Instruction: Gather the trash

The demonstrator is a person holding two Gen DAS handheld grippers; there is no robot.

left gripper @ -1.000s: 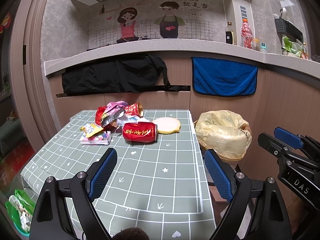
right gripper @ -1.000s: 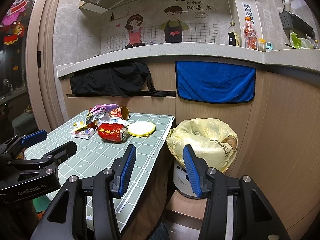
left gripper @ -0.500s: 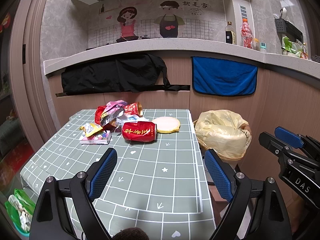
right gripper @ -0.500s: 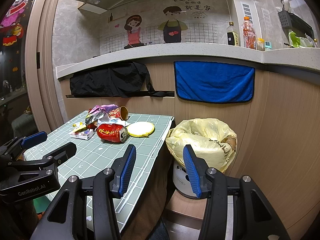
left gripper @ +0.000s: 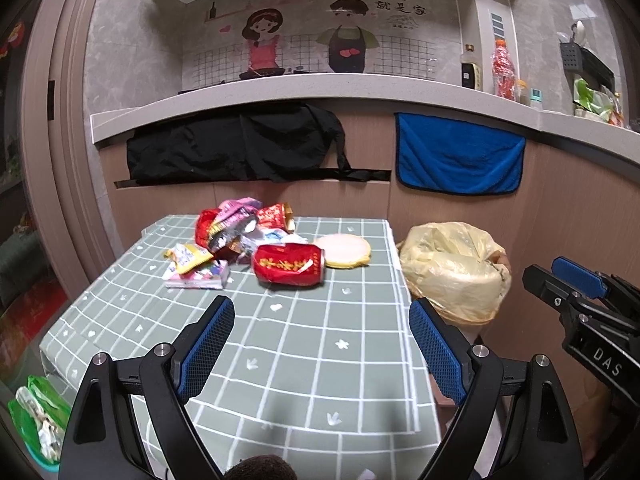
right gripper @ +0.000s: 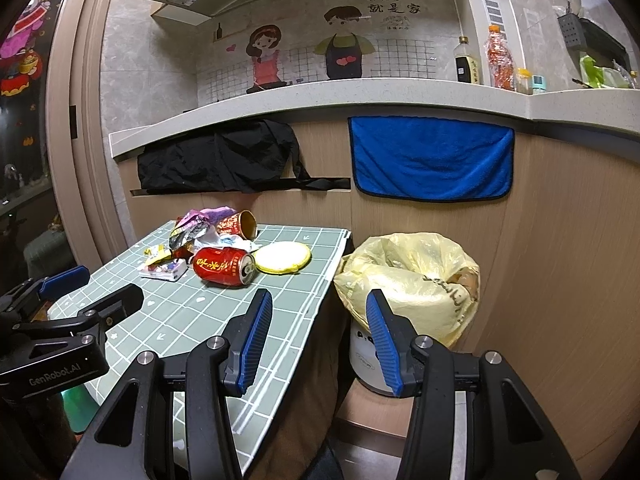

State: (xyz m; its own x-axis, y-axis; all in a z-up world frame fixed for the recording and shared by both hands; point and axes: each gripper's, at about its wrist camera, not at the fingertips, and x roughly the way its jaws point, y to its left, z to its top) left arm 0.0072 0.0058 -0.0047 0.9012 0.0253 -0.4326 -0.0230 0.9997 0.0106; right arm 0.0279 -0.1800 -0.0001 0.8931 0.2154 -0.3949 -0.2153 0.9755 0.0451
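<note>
— Two grippers, and you held both spread wide with nothing between the pads. Your left gripper (left gripper: pixel 322 340) hovered over the near half of the table (left gripper: pixel 304 364); your right gripper (right gripper: pixel 318 338) hung past the table's right edge, in front of the bin.

— And the trash?

— It sat clustered at the far side of the table, toward the wall. Nearest your left gripper lay the red can (left gripper: pixel 288 265) on its side, long axis running left to right across your view, its top end pointing right toward the yellow lid (left gripper: pixel 343 250). From the right wrist view the can (right gripper: pixel 224 266) showed its pull-tab end facing the right gripper.

— What lay around it?

— The lid lay flat, just beside the can's right end. Left of the can rested a flat white packet (left gripper: pixel 198 276) with a yellow wrapper (left gripper: pixel 188 257) on top of it. Behind the can stood a heap of crumpled wrappers (left gripper: pixel 230 226), and a red paper cup (right gripper: pixel 239 224) lay tipped over with its mouth pointing right.

— Was anything in your way?

— Between your left gripper and the can there was only bare tablecloth. The bin with the yellow bag (right gripper: pixel 412 276) stood to the right of the table, below its edge, with the bag's mouth open upward. A blue towel (right gripper: pixel 430 164) and a black cloth (left gripper: pixel 236 148) hung on the counter front behind.
</note>
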